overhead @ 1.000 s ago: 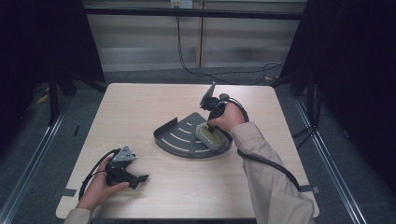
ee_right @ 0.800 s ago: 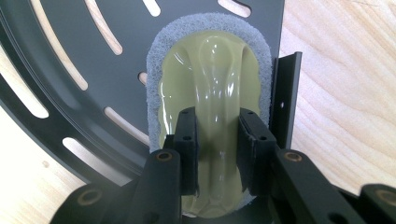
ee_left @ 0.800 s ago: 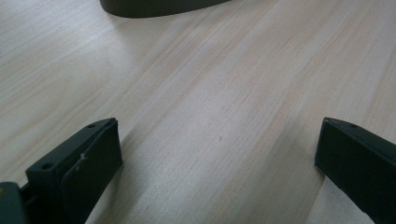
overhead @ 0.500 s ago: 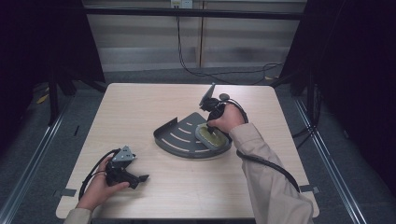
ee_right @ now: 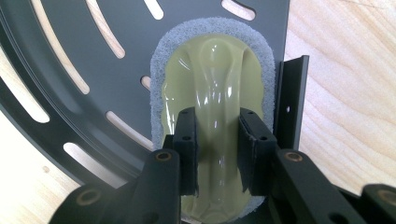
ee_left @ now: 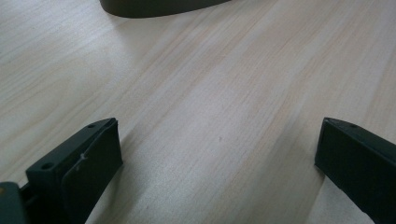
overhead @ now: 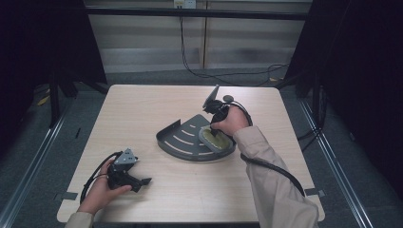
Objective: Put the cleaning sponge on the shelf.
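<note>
The right hand-held gripper [ee_right: 216, 154] pinches a sponge [ee_right: 212, 84] between its two black jaws. The sponge is an oval pad: a glossy, olive-green moulded top with a raised ridge running along its length, rimmed by a coarse grey scouring layer. The jaws close on that ridge from either side. The sponge lies directly ahead of and under this hand-held gripper, on a dark metal rack [ee_right: 70, 60] shaped like a quarter circle, its flat floor cut with curved slots through which pale wood shows. A short upright lip of the rack stands just to the right of the sponge, touching or nearly touching its grey edge.

The high view adds what the close view lacks: the whole rack [overhead: 183, 140] sits near the middle of a light wood-grain table [overhead: 142, 109], and the right hand [overhead: 230, 121] holds its hand-held gripper tilted down over the rack's right side, onto the sponge [overhead: 211, 138].

The left hand-held gripper [ee_left: 217, 154] is spread wide over bare table, its matte black jaws well apart with nothing between them. Far ahead of it, the rack's dark curved edge [ee_left: 159, 5] shows. From above, the left hand [overhead: 102, 190] rests this hand-held gripper [overhead: 142, 181] on the table's near left part, well apart from the rack.
</note>
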